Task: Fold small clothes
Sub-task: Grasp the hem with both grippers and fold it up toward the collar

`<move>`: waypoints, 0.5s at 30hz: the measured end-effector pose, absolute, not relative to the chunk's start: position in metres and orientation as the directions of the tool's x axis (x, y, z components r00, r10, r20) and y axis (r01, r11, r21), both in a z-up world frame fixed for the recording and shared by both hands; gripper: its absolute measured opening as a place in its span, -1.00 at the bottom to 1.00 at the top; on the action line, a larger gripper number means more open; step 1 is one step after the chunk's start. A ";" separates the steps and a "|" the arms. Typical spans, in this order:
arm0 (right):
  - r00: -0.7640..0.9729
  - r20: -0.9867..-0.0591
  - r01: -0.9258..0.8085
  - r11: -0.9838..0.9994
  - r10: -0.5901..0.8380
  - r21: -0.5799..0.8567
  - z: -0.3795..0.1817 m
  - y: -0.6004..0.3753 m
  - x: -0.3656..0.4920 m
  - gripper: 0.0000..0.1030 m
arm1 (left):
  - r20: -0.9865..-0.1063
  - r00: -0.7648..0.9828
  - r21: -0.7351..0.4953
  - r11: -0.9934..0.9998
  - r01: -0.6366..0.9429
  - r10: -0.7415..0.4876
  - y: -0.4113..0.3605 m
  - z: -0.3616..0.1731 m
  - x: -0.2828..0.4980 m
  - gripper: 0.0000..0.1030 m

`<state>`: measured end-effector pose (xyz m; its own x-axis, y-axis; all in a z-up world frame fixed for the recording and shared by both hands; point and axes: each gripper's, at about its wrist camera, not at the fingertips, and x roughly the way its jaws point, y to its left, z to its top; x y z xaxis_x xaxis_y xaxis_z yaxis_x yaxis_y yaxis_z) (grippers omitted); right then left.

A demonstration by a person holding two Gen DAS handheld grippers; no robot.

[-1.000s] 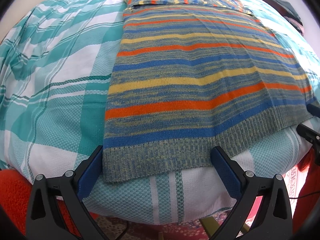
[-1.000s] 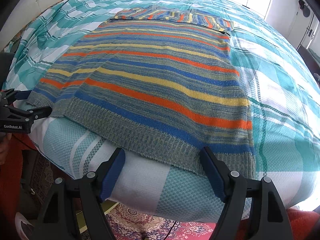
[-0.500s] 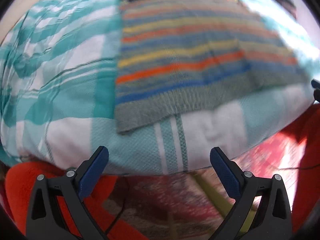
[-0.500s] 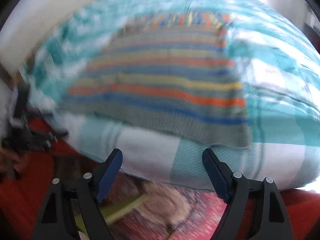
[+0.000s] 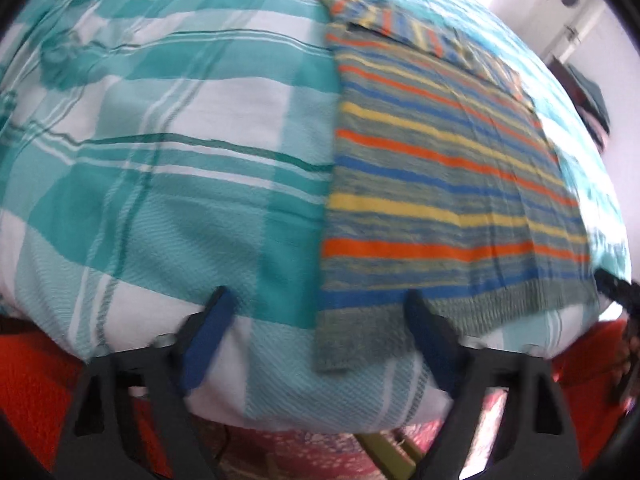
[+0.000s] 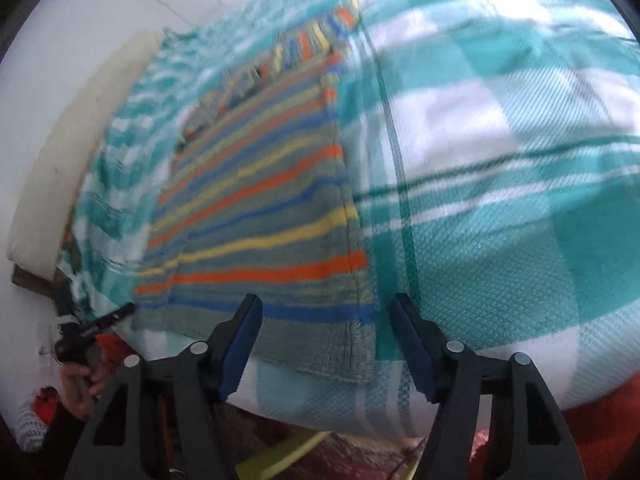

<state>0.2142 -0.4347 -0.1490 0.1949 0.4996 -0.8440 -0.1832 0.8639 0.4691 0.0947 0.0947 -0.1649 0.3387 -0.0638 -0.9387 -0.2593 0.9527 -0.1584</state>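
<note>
One striped sweater (image 5: 440,184) fills the right half of my left wrist view, lying flat on the bed (image 5: 160,140). It is a grey-green knit with bands of orange, yellow and blue, a ribbed hem at the near edge and a folded strip with the stripes running crosswise at the far end. Its near left corner hangs slightly over the bed's rounded edge. My left tongs (image 5: 316,340) have just been closing but stand spread: the corner of the hem sits between the blue pads (image 5: 208,336), and I see neither pad pressing on it. The bed wears a teal-and-white checked cover. Below it are an orange fabric and a patterned rug (image 5: 320,448). At the right edge the tip of my other tongs shows, dark and blurred. A white wall and a dark shape I cannot make out stand at the far right.

From my right wrist view the same sweater (image 6: 260,208) runs away to the upper left, its right side seam near the centre, all blurred. My right tongs (image 6: 326,344) have also just been closing, yet remain apart, straddling the near right corner of the hem without gripping it. A cream headboard or cushion (image 6: 80,128) lines the white wall on the left. Low on the left, a hand (image 6: 80,380) holds the left tongs (image 6: 100,320) by the hem's far corner.
</note>
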 end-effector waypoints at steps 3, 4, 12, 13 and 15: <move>0.168 -0.841 -0.199 0.853 0.515 0.482 -0.149 -0.433 0.214 0.18 | -0.949 0.308 -0.142 0.964 -0.225 -0.067 0.092 -0.165 0.098 -0.02; 0.131 -0.833 -0.211 0.836 0.537 0.506 -0.151 -0.431 0.214 0.07 | -0.954 0.290 -0.141 0.964 -0.226 -0.071 0.092 -0.166 0.100 -0.09; 0.040 -0.814 -0.209 0.802 0.579 0.560 -0.158 -0.434 0.215 -0.86 | -0.942 0.288 -0.244 0.941 -0.234 -0.173 0.098 -0.156 0.101 -0.95; 0.051 -0.798 -0.198 0.789 0.601 0.581 -0.154 -0.438 0.215 -0.86 | -0.935 0.300 -0.265 0.936 -0.233 -0.191 0.099 -0.152 0.100 -0.95; 0.078 -0.753 -0.161 0.754 0.653 0.637 -0.147 -0.447 0.216 -0.86 | -0.921 0.322 -0.301 0.923 -0.239 -0.217 0.102 -0.145 0.098 -0.95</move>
